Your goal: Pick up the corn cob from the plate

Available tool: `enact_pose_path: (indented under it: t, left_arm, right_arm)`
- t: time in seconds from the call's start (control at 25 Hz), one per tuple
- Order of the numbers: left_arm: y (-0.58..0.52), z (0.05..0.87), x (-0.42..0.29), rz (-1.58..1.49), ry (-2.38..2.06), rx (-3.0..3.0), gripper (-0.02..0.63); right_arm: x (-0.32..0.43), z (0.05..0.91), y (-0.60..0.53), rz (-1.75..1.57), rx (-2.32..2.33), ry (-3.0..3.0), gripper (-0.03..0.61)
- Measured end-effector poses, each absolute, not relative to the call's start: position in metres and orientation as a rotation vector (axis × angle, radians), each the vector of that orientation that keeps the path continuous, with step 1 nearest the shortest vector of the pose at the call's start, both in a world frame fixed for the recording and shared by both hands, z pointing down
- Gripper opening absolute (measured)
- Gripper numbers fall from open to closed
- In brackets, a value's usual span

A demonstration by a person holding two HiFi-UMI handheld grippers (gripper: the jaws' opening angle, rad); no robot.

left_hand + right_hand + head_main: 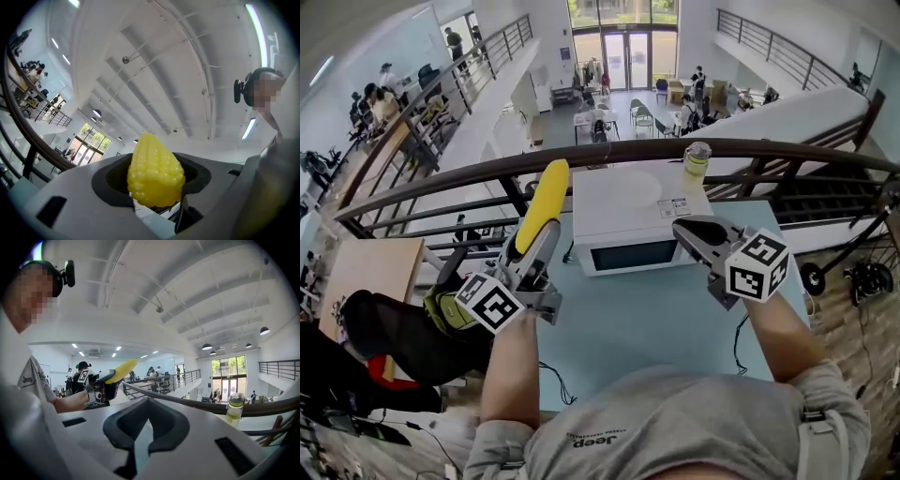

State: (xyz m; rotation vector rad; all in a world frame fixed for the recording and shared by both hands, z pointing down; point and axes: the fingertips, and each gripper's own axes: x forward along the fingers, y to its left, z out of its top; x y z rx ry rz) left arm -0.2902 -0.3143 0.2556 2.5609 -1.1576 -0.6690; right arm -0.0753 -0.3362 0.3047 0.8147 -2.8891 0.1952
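A yellow corn cob (542, 206) stands up out of my left gripper (536, 242), which is shut on its lower half and lifted above the table's left edge. In the left gripper view the cob's (155, 176) tip points at the ceiling between the jaws. The right gripper view shows the cob (121, 370) and left gripper (101, 386) off to its left. My right gripper (692, 231) hovers at the same height in front of the microwave's right end, shut with nothing in it (143, 441). A pale round plate (634, 187) lies on top of the microwave.
A white microwave (637, 230) sits at the back of the light blue table (656, 323). A bottle with a green lid (697, 159) stands by the dark railing (581, 161) behind it. Cables hang over the table's front edge. Beyond the railing is a drop to a lower floor.
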Motion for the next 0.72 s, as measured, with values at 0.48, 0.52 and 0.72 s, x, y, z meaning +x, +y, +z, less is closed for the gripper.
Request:
enact_pose_path:
  t: [0.48,0.52,0.72]
  left_arm:
    - [-0.215,0.249,-0.318,-0.619,-1.053,2.621,0.259]
    - [-0.208,0.251,-0.316,-0.612,-1.044,2.626,0.259]
    - [-0.177,0.260,-0.287,-0.593,-1.027,2.621,0.259]
  right_arm:
    - [-0.077,0.286,-0.248,0.238,0.953,-2.894,0.014]
    - [-0.072,0.288,-0.242,0.253,0.970,-2.893,0.014]
    - [-0.043,0.291,-0.213,0.295,0.973,-2.912,0.015]
